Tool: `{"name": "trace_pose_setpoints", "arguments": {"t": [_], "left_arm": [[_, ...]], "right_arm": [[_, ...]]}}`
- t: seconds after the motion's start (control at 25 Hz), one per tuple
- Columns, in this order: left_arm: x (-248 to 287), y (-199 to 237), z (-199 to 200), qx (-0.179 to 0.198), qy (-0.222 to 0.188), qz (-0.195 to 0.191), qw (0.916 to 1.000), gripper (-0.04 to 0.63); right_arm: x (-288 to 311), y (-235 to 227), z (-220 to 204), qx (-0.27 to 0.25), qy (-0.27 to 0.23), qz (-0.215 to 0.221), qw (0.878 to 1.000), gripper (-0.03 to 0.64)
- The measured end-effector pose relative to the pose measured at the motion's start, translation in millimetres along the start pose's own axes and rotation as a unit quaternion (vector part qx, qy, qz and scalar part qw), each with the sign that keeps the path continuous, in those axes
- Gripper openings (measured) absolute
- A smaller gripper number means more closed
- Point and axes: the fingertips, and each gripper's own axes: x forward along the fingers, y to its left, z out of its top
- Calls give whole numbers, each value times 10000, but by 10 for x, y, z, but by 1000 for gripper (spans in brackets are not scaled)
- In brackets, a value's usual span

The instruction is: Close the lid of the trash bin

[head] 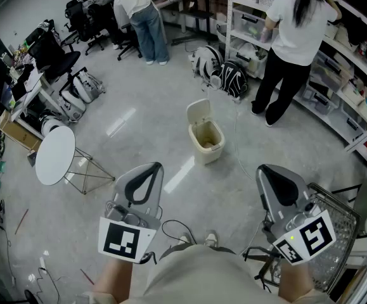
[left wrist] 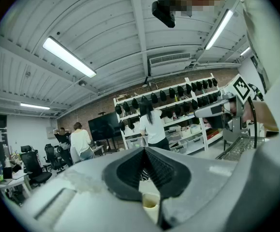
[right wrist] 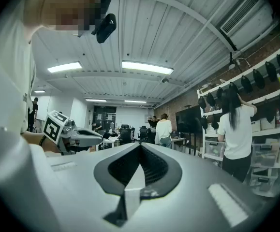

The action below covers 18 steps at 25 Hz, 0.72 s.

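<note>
A small cream trash bin (head: 207, 139) stands on the grey floor ahead of me, its hinged lid (head: 198, 112) raised upright at the far-left side. Both grippers are held low near my body, well short of the bin. My left gripper (head: 150, 168) is shut with nothing in it, and so is my right gripper (head: 269, 170). In the left gripper view the jaws (left wrist: 143, 150) meet at the tip, and part of the bin (left wrist: 151, 204) shows through the gap behind them. In the right gripper view the gripper (right wrist: 140, 145) is also shut and empty; the bin is hidden there.
A round white folding table (head: 55, 155) stands to the left. A wire basket (head: 335, 230) sits by my right gripper. Black-and-white bags (head: 226, 76) lie beyond the bin. One person (head: 294, 43) stands at the shelves on the right, another (head: 142, 11) at the back desks. A thin cable (head: 237, 144) runs past the bin.
</note>
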Motion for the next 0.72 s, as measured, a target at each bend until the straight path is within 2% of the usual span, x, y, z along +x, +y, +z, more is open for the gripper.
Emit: {"name": "trace_pose_setpoints", "arguments": {"t": [0.48, 0.72], "left_arm": [[180, -462, 27, 117, 80, 45, 9999, 3], [174, -595, 18, 121, 198, -13, 9997, 3]], "right_arm": [[-306, -419, -170, 242, -21, -37, 9997, 3], [-400, -436, -246, 386, 16, -31, 9992, 3]]}}
